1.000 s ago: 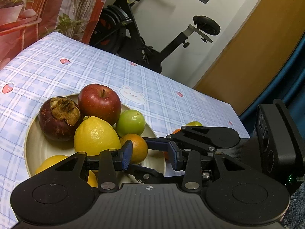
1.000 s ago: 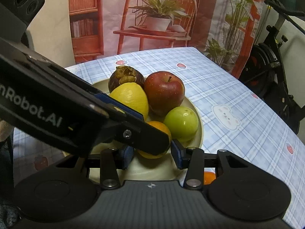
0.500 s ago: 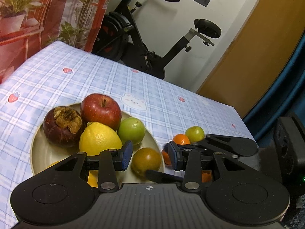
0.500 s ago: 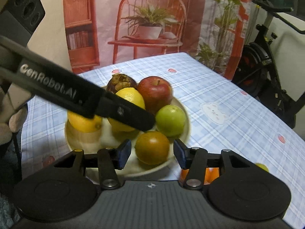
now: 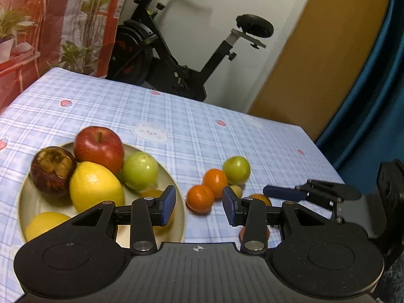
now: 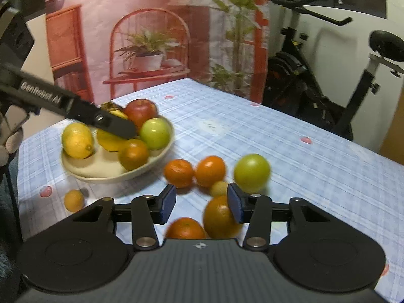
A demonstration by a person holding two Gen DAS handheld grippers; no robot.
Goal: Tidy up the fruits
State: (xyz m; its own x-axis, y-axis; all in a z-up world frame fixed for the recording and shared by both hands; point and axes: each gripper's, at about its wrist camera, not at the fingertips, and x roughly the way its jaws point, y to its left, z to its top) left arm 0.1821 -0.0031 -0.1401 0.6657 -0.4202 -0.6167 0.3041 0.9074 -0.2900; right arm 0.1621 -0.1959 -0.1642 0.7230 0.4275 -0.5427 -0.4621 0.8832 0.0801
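Left gripper, fingers apart and holding nothing, hovers above the near rim of the plate; right gripper, fingers likewise apart and empty, hangs over a cluster of loose fruit on the checked tablecloth. On the plate: a red apple at the back; a dark purple fruit with a dry brown top to its left; a large lemon in front; a green fruit at the right side; a second lemon at the near left edge; a brownish-orange fruit, seen clearly from the right wrist, at the rim nearest the loose fruit. Off the plate, on the cloth: two small oranges touching side by side; a second green fruit just beside them; a small yellowish fruit tucked between; two more oranges close under the right gripper's fingers, the larger one partly behind the right finger, contact unclear; a small yellow-orange fruit alone near the plate's front. Background: an exercise bike and a printed wall hanging.
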